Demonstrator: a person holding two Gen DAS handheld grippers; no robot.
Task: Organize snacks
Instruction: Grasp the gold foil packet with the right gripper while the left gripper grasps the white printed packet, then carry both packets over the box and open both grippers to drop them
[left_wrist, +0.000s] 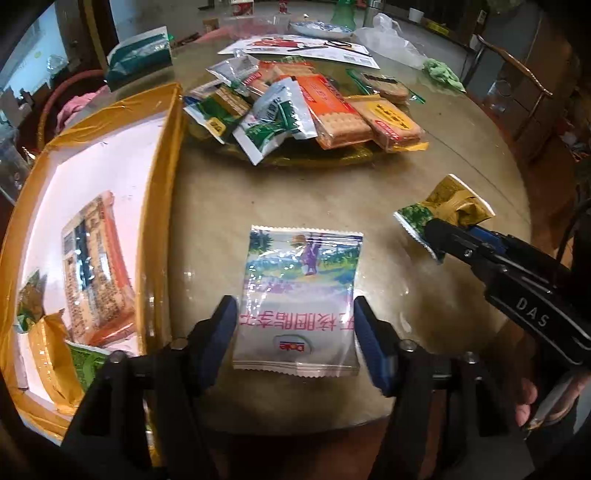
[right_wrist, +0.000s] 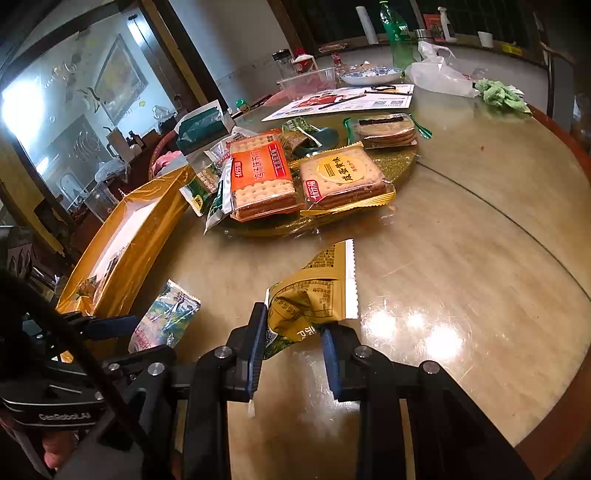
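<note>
A white Dole snack packet (left_wrist: 299, 299) lies flat on the table between the fingers of my left gripper (left_wrist: 295, 328), which is open around its near end; it also shows in the right wrist view (right_wrist: 166, 314). My right gripper (right_wrist: 293, 332) is shut on a gold and green snack packet (right_wrist: 314, 295), crumpling its lower end just above the table; it also shows in the left wrist view (left_wrist: 443, 210). A yellow-edged box (left_wrist: 162, 192) at the left holds a cracker pack (left_wrist: 96, 273) and small packets. A pile of snacks (left_wrist: 295, 110) lies on a round gold plate.
The round glass-topped table (right_wrist: 461, 258) carries a flyer (right_wrist: 343, 98), a blue-patterned dish (right_wrist: 369, 75), a white plastic bag (right_wrist: 439, 75), a green cloth (right_wrist: 502, 94) and a green bottle (right_wrist: 397, 33) at the back. A teal tissue pack (left_wrist: 140, 55) stands behind the box.
</note>
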